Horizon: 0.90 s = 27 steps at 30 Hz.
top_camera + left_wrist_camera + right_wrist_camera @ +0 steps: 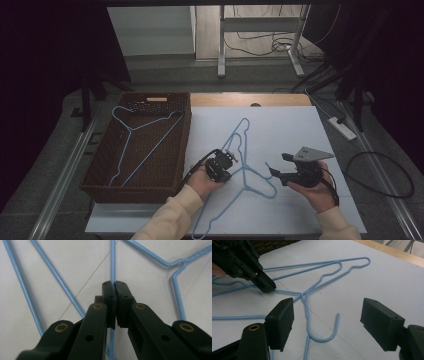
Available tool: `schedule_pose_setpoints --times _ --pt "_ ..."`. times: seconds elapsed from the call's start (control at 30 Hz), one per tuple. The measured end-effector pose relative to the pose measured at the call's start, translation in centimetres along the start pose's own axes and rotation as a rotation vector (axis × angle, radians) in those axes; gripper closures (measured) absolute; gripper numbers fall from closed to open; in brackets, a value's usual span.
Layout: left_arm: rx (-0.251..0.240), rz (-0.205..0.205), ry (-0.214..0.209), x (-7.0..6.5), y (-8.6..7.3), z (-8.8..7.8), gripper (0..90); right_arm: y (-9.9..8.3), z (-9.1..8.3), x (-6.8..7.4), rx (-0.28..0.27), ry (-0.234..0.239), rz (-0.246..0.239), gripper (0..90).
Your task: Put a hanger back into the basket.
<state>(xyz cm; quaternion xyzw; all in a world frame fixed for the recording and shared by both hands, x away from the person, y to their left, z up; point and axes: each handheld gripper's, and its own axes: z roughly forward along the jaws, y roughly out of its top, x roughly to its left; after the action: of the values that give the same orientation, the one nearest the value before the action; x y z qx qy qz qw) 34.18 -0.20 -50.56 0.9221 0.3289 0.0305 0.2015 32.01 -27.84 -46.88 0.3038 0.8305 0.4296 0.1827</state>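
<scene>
- Hangers of thin blue wire are the work in hand: one blue hanger (145,137) lies flat inside the brown wicker basket (100,165) at the left, and at least two more (240,145) lie overlapped on the white table sheet (300,130) just right of the basket.
- Left gripper (231,156) sits over the shoulder wire of the nearest hanger on the sheet; in the left gripper view its jaws stand pressed together with the blue wire (112,262) pinched between the pads.
- Judged by its look, the wire is light and fairly stiff but springy, with a smooth coating that could slip or swivel in a narrow pinch; a straight run of the arm close to the twisted neck (304,295) seems the surest place to grip.
- Overlapping loops are the main hazard: lifting one hanger may drag its neighbour along, and the open hook (325,333) could snag another wire.
- Right gripper (278,165) hovers just right of the neck, its jaws spread wide and holding nothing, the hook lying on the sheet between and beyond them.
- Basket rim stands between the sheet and the basket floor, so a hanger would need lifting over it.
- Farther right, a power strip (342,128) and cables (385,175) lie on the floor, well apart from the work.
</scene>
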Motion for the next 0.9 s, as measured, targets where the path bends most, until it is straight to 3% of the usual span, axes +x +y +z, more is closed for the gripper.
schedule_pose_setpoints --times 0.13,0.27,0.63,0.83,0.9 --pt "-0.002 0.000 0.009 -0.1 0.0 0.0 87.4 0.0 0.0 0.0 -0.001 -0.001 0.001 27.5" --pt "-0.036 -0.004 0.038 -0.4 0.0 -0.3 87.5 0.0 -0.1 0.0 -0.003 -0.007 -0.001 27.5" --pt "-0.189 -0.043 0.069 -0.8 0.0 -3.2 87.8 0.0 -0.7 -0.4 -0.036 -0.019 0.024 27.9" --pt "-0.286 -0.073 0.074 -1.0 0.0 -5.7 87.8 -0.1 -1.0 -0.4 -0.060 0.010 0.016 28.2" --pt "-0.298 -0.079 0.072 -1.0 0.0 -6.1 87.8 -0.2 -0.9 -0.3 -0.051 0.017 0.011 28.2"
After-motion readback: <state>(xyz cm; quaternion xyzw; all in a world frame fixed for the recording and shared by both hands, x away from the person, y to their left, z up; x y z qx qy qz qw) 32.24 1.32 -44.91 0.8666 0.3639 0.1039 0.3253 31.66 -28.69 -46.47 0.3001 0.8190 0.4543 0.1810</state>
